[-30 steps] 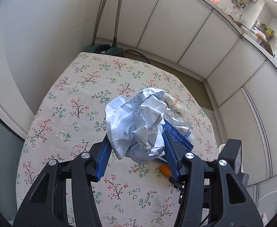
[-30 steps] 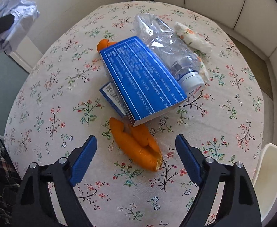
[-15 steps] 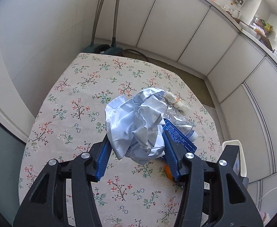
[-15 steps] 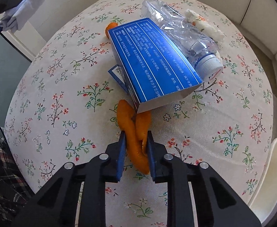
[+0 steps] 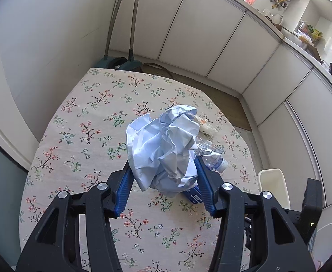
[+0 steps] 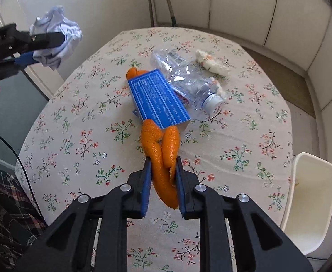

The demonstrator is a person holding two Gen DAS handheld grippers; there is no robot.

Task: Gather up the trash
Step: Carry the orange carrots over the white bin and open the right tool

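Your right gripper has its jaws clamped on the orange peel — a soft, light, curled strip, pinched near its lower end, with the upper end showing against the near corner of the blue carton. To my eye the peel will flex and could tear or slide, so a hold nearer its thick middle looks safer.

Your left gripper has its jaws pressed on the crumpled paper ball, up off the floral tablecloth — featherweight, springy, easy to crush.

Farther out, the crushed clear bottle lies just right of the carton; thin plastic, likely slippery, best taken at the stiff capped neck. A pale wrapper scrap sits beyond it. The white bin waits off the near right edge.
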